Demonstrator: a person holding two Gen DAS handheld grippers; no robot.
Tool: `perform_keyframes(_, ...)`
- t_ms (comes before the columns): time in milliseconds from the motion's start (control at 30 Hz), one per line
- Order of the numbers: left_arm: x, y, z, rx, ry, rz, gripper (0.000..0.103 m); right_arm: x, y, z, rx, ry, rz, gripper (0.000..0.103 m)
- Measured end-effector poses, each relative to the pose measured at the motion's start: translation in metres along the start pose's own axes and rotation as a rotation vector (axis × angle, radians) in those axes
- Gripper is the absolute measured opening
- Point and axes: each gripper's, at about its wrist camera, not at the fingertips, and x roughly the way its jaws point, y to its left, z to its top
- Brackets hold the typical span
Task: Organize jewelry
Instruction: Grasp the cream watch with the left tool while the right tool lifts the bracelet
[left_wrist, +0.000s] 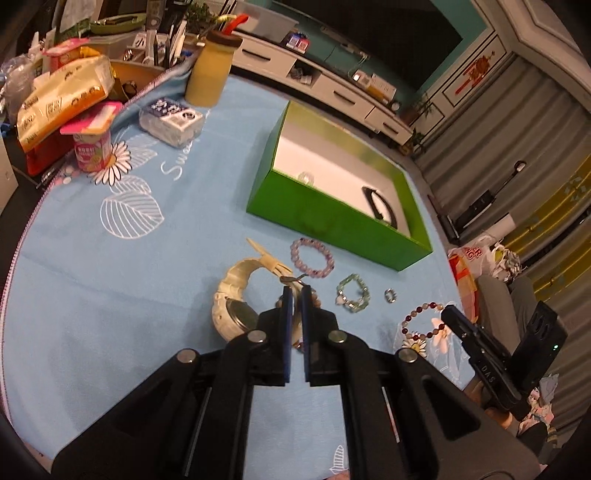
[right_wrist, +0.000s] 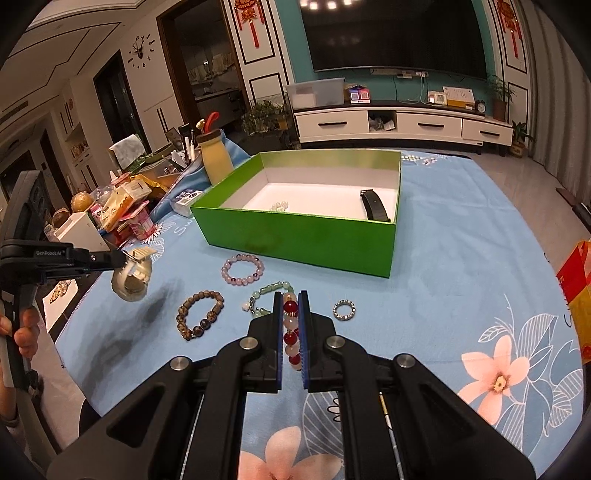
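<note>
Jewelry is hanging in both claws: left claw (left_wrist: 295, 291) pinching the watch (right_wrist: 131, 278) strap, right claw (right_wrist: 290, 301) clamping the red-and-pink bracelet (right_wrist: 290, 332), green box (right_wrist: 295, 236) lying ahead

The left gripper (right_wrist: 123, 258) carries the white words "GenRobot.AI" on its black body. The right gripper (left_wrist: 448, 314) shows the letters "DAS" on its black housing. The blue cloth (left_wrist: 110, 258) bears white script starting "Sw"; the rest is cut off. Package labels are too blurred to read.
</note>
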Motion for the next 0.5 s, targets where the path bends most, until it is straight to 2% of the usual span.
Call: perform_keyframes(500, -0.016, -0.031, 0.023, 0.08, -0.049, -0.011, 0.004, -0.016, 0.003, 0.023, -0.024, -0.067, 0.009, 0.007)
